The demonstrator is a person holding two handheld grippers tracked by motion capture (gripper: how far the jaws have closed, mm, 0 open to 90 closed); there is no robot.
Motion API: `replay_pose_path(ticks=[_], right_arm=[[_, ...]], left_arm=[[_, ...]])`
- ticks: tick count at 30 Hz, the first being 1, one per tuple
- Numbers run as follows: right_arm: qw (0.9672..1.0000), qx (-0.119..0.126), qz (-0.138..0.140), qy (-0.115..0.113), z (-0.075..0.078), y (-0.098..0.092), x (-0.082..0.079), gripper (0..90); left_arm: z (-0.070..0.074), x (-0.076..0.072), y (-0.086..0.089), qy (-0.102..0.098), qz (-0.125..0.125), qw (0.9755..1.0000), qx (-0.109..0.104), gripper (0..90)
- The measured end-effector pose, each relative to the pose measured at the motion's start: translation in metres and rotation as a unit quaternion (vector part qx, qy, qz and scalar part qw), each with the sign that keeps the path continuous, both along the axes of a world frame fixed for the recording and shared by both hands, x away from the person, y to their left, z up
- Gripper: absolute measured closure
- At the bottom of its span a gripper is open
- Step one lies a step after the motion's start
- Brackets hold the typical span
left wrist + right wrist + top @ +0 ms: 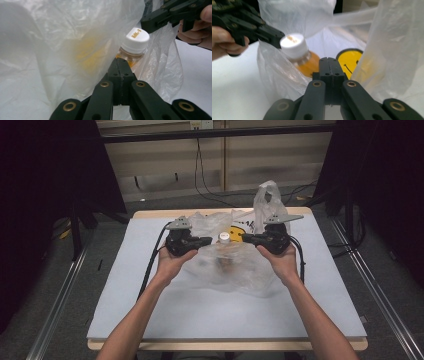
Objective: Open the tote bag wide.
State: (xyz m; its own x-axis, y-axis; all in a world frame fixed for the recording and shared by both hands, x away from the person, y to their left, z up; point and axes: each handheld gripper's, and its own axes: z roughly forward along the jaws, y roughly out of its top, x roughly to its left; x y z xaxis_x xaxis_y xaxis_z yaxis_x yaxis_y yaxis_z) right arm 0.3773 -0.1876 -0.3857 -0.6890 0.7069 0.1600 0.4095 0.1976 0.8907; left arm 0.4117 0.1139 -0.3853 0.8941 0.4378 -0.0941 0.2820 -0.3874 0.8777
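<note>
Both grippers face each other across a crumpled clear plastic bag (pixel 235 265) in the middle of the table (pixel 150 305). The left gripper (pixel 206 240) has its jaws pressed together; the bag film lies right against its tips, but I cannot tell whether any of it is pinched between them. The right gripper (pixel 246 238) is closed just the same, with the same doubt about the film.

Between the two tips stands a small bottle (pixel 132 53) inside the bag, white cap (pixel 137 37) up, amber liquid below. Most of its body is hidden behind the jaws and hazy plastic, and the printing on the cap is too blurred to read. A yellow smiley face (pixel 349 61) shows on the bag, partly cut off by folds.
</note>
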Motion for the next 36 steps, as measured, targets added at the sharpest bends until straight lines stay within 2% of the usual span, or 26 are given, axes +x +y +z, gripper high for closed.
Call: replay_pose_path(ticks=[4, 7, 9, 11, 12, 13, 14, 15, 17, 19, 21, 25, 26, 28, 32, 34, 35, 36], right_arm=[[0.9997, -0.020, -0.001, 0.016, -0.014, 0.000, 0.003, 90.0], [0.9993, -0.029, -0.002, 0.021, -0.018, 0.000, 0.004, 90.0], [0.9991, -0.032, 0.003, 0.028, -0.022, 0.002, 0.006, 90.0], [0.9985, -0.042, 0.004, 0.035, -0.030, 0.005, 0.011, 90.0], [0.9985, -0.042, 0.004, 0.035, -0.030, 0.005, 0.011, 90.0], [0.9979, -0.049, 0.007, 0.042, -0.037, 0.006, 0.015, 90.0], [0.9979, -0.049, 0.007, 0.042, -0.037, 0.006, 0.015, 90.0], [0.9972, -0.053, 0.007, 0.053, -0.045, 0.008, 0.018, 90.0], [0.9969, -0.056, 0.008, 0.055, -0.048, 0.008, 0.019, 90.0], [0.9961, -0.056, 0.009, 0.068, -0.057, 0.008, 0.020, 90.0], [0.9958, -0.056, 0.009, 0.073, -0.061, 0.008, 0.021, 90.0], [0.9949, -0.057, 0.008, 0.082, -0.067, 0.008, 0.022, 90.0], [0.9949, -0.057, 0.011, 0.082, -0.070, 0.007, 0.023, 90.0], [0.9936, -0.063, 0.015, 0.092, -0.078, 0.007, 0.023, 90.0], [0.9924, -0.063, 0.017, 0.104, -0.086, 0.005, 0.022, 90.0], [0.9911, -0.062, 0.015, 0.117, -0.091, 0.000, 0.021, 90.0], [0.9906, -0.062, 0.014, 0.121, -0.098, -0.006, 0.022, 90.0], [0.9906, -0.062, 0.014, 0.121, -0.098, -0.006, 0.022, 90.0]], left_arm=[[-0.011, 0.004, -0.006, 0.005, -0.001, 0.9997, 0.024, 90.0], [-0.016, 0.007, -0.008, 0.010, -0.001, 0.9995, 0.030, 90.0], [-0.022, 0.010, -0.011, 0.016, 0.005, 0.9990, 0.042, 90.0], [-0.031, 0.015, -0.012, 0.022, 0.008, 0.9986, 0.048, 90.0], [-0.031, 0.015, -0.012, 0.022, 0.008, 0.9986, 0.048, 90.0], [-0.035, 0.017, -0.012, 0.028, 0.011, 0.9979, 0.057, 90.0], [-0.039, 0.018, -0.012, 0.029, 0.013, 0.9979, 0.055, 90.0], [-0.044, 0.020, -0.011, 0.036, 0.012, 0.9974, 0.061, 90.0], [-0.051, 0.021, -0.010, 0.039, 0.014, 0.9970, 0.065, 90.0], [-0.060, 0.023, -0.009, 0.046, 0.017, 0.9962, 0.071, 90.0], [-0.062, 0.023, -0.008, 0.049, 0.018, 0.9962, 0.070, 90.0], [-0.071, 0.024, -0.006, 0.059, 0.018, 0.9947, 0.082, 90.0], [-0.075, 0.024, -0.006, 0.061, 0.020, 0.9948, 0.079, 90.0], [-0.084, 0.025, -0.006, 0.068, 0.024, 0.9934, 0.089, 90.0], [-0.092, 0.026, -0.003, 0.077, 0.028, 0.9924, 0.091, 90.0], [-0.098, 0.027, 0.001, 0.083, 0.032, 0.9916, 0.094, 90.0], [-0.101, 0.028, 0.003, 0.086, 0.032, 0.9920, 0.087, 90.0], [-0.102, 0.029, 0.004, 0.088, 0.033, 0.9917, 0.087, 90.0]])
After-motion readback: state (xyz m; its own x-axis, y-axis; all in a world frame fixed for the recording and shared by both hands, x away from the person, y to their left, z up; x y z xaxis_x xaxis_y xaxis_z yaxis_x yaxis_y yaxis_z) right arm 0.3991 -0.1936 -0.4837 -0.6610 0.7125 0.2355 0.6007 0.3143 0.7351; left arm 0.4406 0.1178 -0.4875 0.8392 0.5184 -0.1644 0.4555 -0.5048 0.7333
